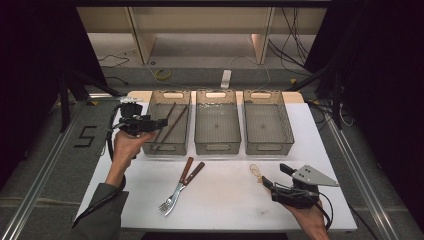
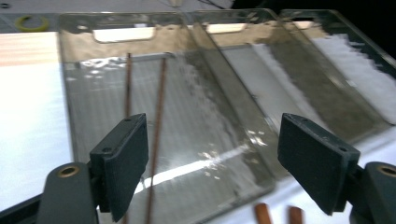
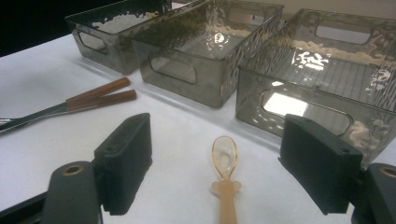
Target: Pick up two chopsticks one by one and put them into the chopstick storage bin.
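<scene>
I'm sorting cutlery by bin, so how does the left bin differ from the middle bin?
The left bin holds two brown chopsticks; the middle bin holds nothing. The open left gripper hangs at the left bin's edge; no gripper is near the middle bin. Both are clear grey, rectangular, with handle slots, side by side.

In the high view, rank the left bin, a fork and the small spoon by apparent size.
1. Left bin, clearly largest.
2. Fork, about as long as its twin beside it.
3. Small spoon, smallest.
</scene>
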A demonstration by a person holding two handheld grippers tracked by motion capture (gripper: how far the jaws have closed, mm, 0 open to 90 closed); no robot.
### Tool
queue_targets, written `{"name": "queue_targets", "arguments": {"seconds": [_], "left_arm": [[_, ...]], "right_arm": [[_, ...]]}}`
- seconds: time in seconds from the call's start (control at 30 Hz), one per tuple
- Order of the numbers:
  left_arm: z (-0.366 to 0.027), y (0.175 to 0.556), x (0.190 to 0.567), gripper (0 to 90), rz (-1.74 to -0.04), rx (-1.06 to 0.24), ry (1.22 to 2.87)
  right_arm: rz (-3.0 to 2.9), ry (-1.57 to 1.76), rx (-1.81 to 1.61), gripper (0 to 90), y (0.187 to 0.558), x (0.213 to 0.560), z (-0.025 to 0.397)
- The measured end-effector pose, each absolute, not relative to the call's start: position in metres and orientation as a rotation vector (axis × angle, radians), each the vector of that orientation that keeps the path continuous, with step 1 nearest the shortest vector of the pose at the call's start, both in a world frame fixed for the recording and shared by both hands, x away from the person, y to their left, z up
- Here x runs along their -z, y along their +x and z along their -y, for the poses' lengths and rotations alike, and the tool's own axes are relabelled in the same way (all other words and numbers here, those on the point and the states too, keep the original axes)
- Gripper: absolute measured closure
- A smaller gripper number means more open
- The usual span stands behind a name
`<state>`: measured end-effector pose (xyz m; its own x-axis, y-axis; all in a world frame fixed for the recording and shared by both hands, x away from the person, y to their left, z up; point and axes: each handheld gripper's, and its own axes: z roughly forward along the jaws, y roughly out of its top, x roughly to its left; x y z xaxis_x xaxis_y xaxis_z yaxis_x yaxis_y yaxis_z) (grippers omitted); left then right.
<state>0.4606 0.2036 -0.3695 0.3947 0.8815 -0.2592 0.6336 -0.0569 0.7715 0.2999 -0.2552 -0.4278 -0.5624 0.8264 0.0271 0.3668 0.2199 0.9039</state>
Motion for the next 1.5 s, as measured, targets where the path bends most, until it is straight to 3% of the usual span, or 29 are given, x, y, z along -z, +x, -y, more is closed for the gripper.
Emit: {"name": "queue_targets", "arguments": {"seconds": [1.0,1.5], "left_arm": [[-0.159,0.429,0.379,16.3,-1.232,-0.321,1.929],[-0.155,0.394,0.396,16.2,-1.085,-0.323,1.889]], "right_arm": [[-2.054,1.099,-1.300,25.4,0.300,0.429,0.256],[-2.140,1.147,-1.224,26.2,0.311,0.438,0.256]]}}
